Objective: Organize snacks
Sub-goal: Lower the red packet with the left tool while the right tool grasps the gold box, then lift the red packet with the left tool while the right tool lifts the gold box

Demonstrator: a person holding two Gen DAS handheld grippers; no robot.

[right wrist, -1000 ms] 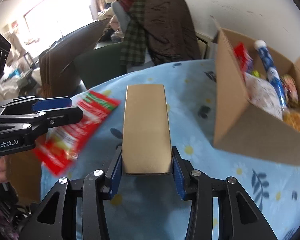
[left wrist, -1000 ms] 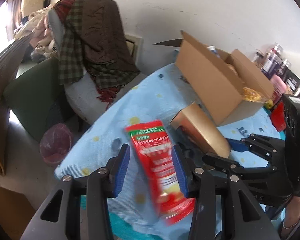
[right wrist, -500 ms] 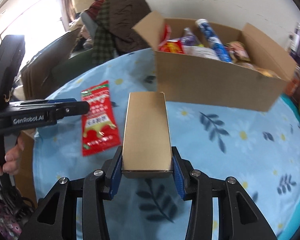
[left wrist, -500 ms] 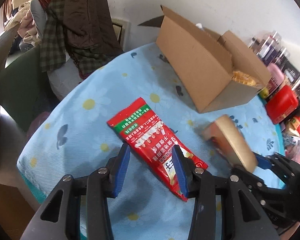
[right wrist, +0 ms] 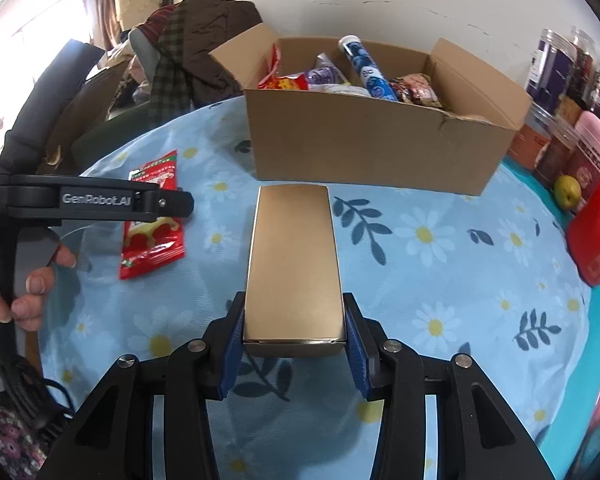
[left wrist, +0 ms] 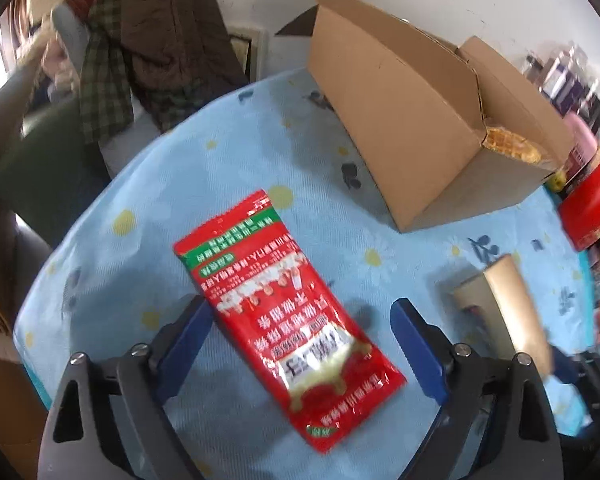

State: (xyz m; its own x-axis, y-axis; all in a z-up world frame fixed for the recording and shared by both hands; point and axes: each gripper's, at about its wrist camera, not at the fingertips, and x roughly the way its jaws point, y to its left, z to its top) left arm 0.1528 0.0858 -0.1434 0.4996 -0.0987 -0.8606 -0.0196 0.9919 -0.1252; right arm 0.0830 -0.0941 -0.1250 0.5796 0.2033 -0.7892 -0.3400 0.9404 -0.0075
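Two grippers: one per hand, both over a blue flowered surface [right wrist: 440, 264].
Left gripper [left wrist: 300, 332]: fingers spread wide, gripping nothing.
Red snack packet [left wrist: 284, 316]: lies flat on the surface between the left fingers, slanted across the gap; its upper end reaches out past the fingertips, its lower end sits back toward the gripper body. Whether it touches either finger cannot be told.
Right gripper [right wrist: 294, 340]: fingers pinch the near end of a gold box [right wrist: 294, 264] from both sides.
Gold box: long and flat-topped, it runs straight forward from the right fingers, its far end pointing at the cardboard box [right wrist: 372, 148].
Cardboard box: stands open ahead of the right fingers, beyond the gold box's far end, with snack packs and a blue tube inside.
Red container [right wrist: 596, 228]: stands on the surface well off to the right of the right fingers.
Left hand [right wrist: 20, 288]: wrapped on the left gripper's handle, seen left of the right fingers.
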